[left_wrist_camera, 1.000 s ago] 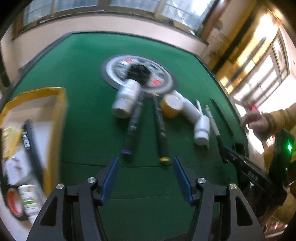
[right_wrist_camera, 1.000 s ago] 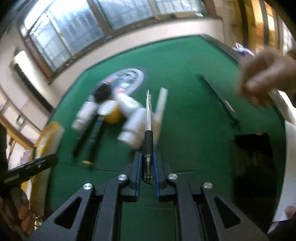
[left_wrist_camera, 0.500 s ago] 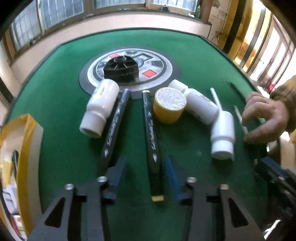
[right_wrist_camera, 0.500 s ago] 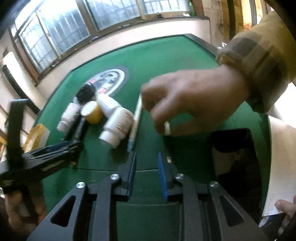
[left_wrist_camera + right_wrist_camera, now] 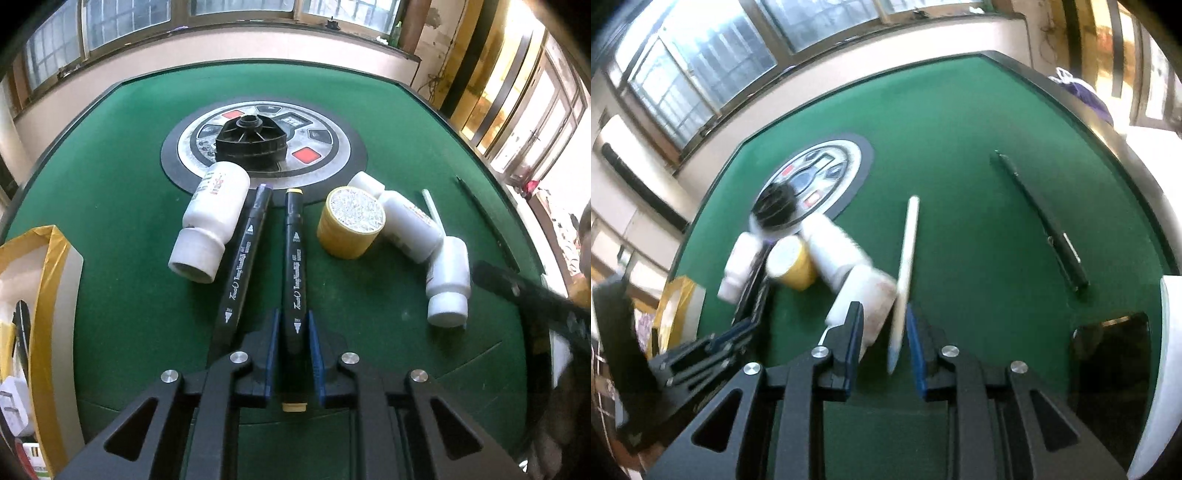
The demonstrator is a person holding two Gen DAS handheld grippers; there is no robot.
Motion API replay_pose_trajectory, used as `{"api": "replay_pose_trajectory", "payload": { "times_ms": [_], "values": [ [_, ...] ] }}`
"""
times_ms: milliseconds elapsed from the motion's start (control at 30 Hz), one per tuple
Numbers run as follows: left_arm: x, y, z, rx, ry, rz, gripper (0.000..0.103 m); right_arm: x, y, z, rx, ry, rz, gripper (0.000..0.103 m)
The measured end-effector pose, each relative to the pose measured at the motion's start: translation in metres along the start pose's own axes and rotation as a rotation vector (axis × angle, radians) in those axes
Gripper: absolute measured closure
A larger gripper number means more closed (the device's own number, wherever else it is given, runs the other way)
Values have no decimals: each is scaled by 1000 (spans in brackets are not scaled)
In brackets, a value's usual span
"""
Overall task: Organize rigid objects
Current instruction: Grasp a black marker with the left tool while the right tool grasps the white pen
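The left gripper point(image 5: 291, 334) has just been closing its jaws, and its blue pads now sit narrow against the sides of the yellow-capped black marker point(image 5: 295, 266), which lies lengthwise between them on the green surface point(image 5: 122, 155). Just left of it lies a purple-capped black marker point(image 5: 243, 258), almost parallel, and touching that one's left side is a white bottle point(image 5: 212, 225) on its side with its cap toward the near edge. Right of the held marker stands a yellow tub point(image 5: 351, 221), and beyond it two more white bottles point(image 5: 428, 240) lie end to end, with a thin white pen point(image 5: 431, 205) behind them. Farther off, a black ribbed piece point(image 5: 251, 142) sits on the round control panel point(image 5: 332, 147) at the centre of the surface. A yellow-edged box point(image 5: 48, 280) stands at the near left. The right gripper point(image 5: 884, 332) has its jaws partly open; the white pen's blue-tipped near end lies between them, close to the right pad, but blur hides whether they touch. A black pen point(image 5: 1045, 225) lies well apart to the right.
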State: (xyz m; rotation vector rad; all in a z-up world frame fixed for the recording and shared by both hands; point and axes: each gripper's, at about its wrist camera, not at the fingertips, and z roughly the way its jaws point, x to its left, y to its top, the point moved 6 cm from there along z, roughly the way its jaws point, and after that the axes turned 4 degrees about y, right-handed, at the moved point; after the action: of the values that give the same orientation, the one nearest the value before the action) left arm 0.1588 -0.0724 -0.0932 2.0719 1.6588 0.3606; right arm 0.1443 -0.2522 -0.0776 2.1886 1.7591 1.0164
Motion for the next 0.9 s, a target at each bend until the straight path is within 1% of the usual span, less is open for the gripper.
{"api": "replay_pose_trajectory", "payload": {
  "times_ms": [100,167,233,300,333,367,400,433,500,567,600,633,700,833,867,900],
  "values": [
    [0,-8,-5,-5,1,8,88,-9,17,7,-4,2,38,80],
    [-5,-19,-10,-5,12,44,88,-12,30,16,2,-5,43,80],
    [-8,-26,-14,-5,12,49,88,-13,41,29,29,-30,30,80],
    [-10,-30,-17,-5,22,61,88,-12,45,40,58,-49,19,80],
    [-9,-30,-17,-4,21,60,88,-9,44,46,72,-72,-4,82],
    [-8,-30,-17,-4,12,47,88,-8,43,48,78,-83,-17,87],
    [-6,-28,-16,-7,-1,33,88,-7,41,52,84,-104,-35,89],
    [-6,-28,-16,-11,-8,29,85,-5,38,51,74,-151,-69,95],
    [-6,-25,-15,-17,-31,24,79,-5,34,46,60,-185,-79,95],
    [-8,-22,-13,-14,-38,25,72,-8,27,40,53,-173,-79,96],
    [-10,-20,-12,-13,-40,28,63,-10,24,39,49,-169,-80,96],
    [-12,-18,-11,-11,-37,28,57,-13,20,35,47,-164,-81,96],
    [-15,-17,-10,-10,-22,35,54,-17,14,29,50,-143,-79,96],
    [-19,-19,-10,-31,32,48,56,-22,-11,11,45,-108,-83,96],
    [-19,-19,-10,-36,49,49,60,-21,-17,8,42,-107,-86,96],
    [-18,-20,-10,-45,87,56,73,-20,-24,3,40,-106,-94,96]
  ]
}}
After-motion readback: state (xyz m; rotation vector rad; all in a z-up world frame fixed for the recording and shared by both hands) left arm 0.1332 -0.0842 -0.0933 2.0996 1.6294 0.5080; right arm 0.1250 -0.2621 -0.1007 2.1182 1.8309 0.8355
